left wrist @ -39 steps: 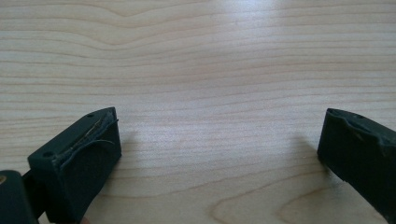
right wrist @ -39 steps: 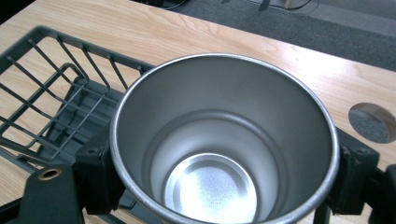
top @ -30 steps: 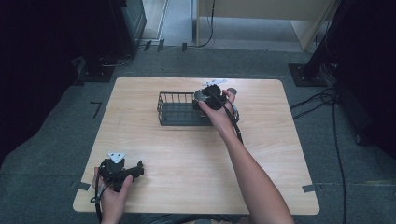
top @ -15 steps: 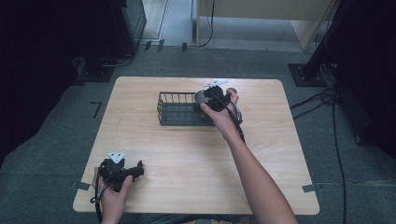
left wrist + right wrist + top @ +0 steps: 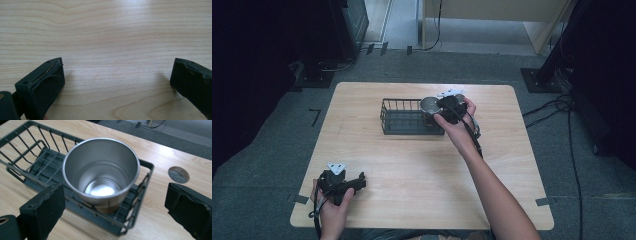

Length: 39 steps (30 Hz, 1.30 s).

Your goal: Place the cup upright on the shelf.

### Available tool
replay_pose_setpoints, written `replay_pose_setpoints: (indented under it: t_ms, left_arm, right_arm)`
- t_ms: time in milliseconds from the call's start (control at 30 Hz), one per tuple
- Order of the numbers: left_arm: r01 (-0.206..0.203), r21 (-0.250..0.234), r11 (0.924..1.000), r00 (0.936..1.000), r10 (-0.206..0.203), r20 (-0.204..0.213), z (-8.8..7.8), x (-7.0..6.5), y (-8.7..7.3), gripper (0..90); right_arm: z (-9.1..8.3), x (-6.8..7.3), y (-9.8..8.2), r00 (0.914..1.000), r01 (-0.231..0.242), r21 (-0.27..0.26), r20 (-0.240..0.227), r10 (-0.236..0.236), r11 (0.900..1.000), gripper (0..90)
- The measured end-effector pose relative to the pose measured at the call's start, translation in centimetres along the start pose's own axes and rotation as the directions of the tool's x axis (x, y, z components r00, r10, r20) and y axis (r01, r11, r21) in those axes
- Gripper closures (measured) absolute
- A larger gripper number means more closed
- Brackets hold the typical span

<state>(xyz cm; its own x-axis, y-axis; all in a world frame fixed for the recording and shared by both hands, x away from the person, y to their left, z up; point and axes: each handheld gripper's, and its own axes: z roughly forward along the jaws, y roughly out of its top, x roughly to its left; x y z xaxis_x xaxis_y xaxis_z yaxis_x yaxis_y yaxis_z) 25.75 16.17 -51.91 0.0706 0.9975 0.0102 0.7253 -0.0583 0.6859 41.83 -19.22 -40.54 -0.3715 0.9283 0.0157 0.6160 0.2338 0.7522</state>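
Just ahead of the right claw [image 5: 112,205], a stainless steel cup [image 5: 101,172] stands upright inside the dark wire basket [image 5: 30,157], at the basket's end nearest that claw. The claw's jaws are spread wide, one on each side and short of the cup, touching nothing; the cup rests on the basket's grid floor on its own. Beyond the claw's right-hand jaw, a round grey grommet hole [image 5: 178,174] sits in the tabletop [image 5: 160,152], apart from the basket.

From the high view, the right claw [image 5: 451,106] hovers right at the cup [image 5: 429,104], at the right end of the basket [image 5: 404,120], with the person's right hand wrapped round it. Down at the near left corner of the tabletop [image 5: 422,170], the left claw [image 5: 343,182] is well apart from the action. Its own view shows jaws standing wide apart over bare wood grain, nothing between them.

Judging by how things lie, the placing looks essentially done: cup seated in the basket, grip let go. What seems left is for the right claw to back away cleanly without nudging the rim, since the jaws flank it closely. The left claw appears to have no part to play.
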Motion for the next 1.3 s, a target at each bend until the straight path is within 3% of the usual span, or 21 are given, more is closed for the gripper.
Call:
replay_pose_setpoints:
  t_ms: [733, 1133, 1300]
  left_arm:
    - [0.0, 0.0, 1.0, 1.0, 0.0, 0.0, 0.0, 0.0, 0.0, 0.0]
    - [0.0, -0.001, 1.0, 1.0, 0.0, 0.0, 0.0, 0.0, 0.0, 0.0]
    - [-0.001, 0.0, 1.0, 1.0, 0.001, 0.0, 0.0, 0.0, 0.0, 0.0]
  right_arm:
    - [-3.5, -1.6, -5.1, 1.0, -0.003, -0.028, -0.002, 0.003, 1.0, 3.2]
    - [-4.6, -2.1, -8.6, 0.9995, 0.004, -0.011, 0.03, -0.004, 1.0, 3.2]
    - [-5.0, -3.0, -10.4, 0.9991, -0.023, -0.006, 0.036, 0.023, 1.0, 3.6]
